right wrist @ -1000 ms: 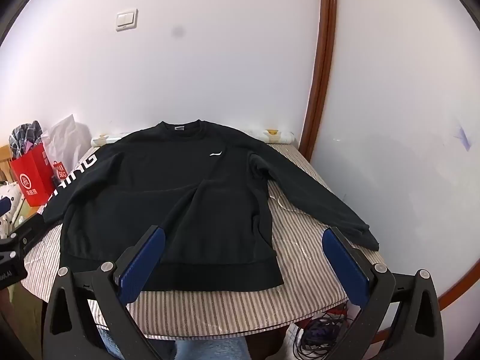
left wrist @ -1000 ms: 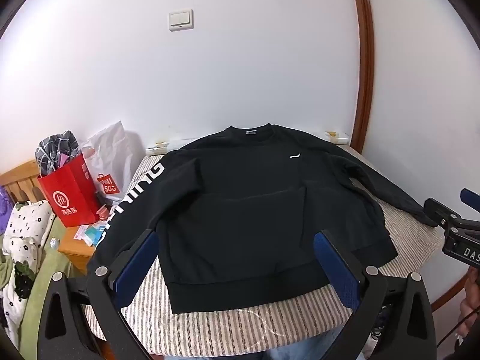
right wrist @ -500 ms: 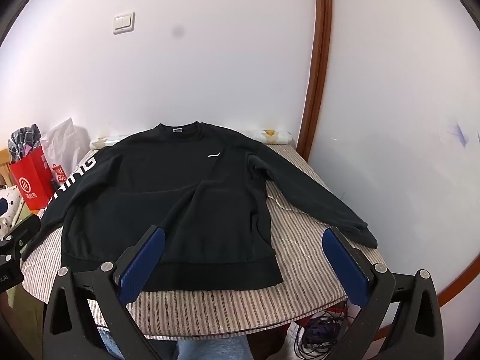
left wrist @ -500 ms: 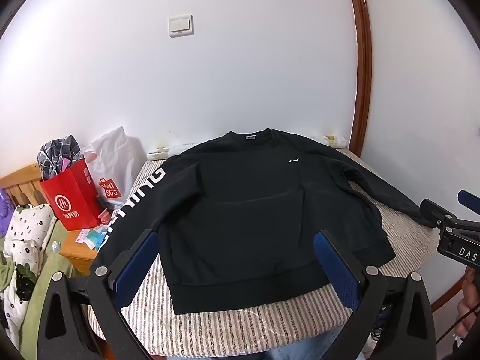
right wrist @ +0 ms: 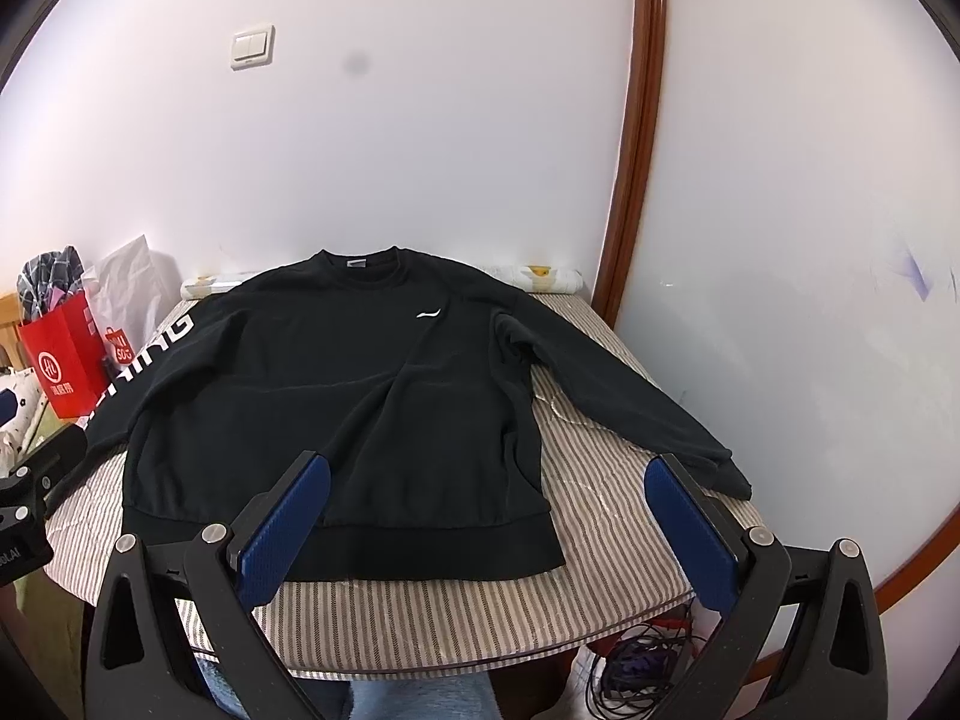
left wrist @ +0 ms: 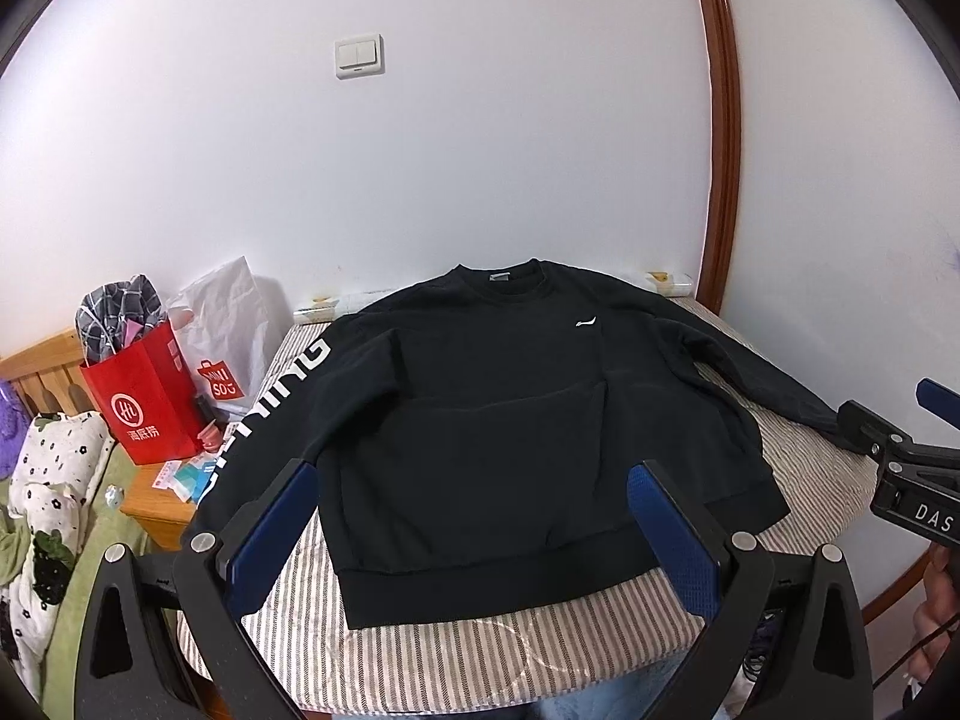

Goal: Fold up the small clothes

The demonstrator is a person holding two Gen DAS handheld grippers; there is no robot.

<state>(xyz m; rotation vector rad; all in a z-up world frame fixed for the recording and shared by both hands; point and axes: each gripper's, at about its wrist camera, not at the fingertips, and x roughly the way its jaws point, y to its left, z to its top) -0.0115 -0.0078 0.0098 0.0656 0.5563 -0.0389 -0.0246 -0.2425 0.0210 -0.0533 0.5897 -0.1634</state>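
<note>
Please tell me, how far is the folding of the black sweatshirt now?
Done: the black sweatshirt lies spread flat on the striped table cover, sleeves out. In hand: nothing; the left gripper and right gripper are open, above its hem. Left: every fold.

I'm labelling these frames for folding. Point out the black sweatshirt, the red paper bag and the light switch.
black sweatshirt (right wrist: 336,396): right wrist view, chest.
red paper bag (left wrist: 144,402): left wrist view, front face.
light switch (left wrist: 358,56): left wrist view, plate centre.
</note>
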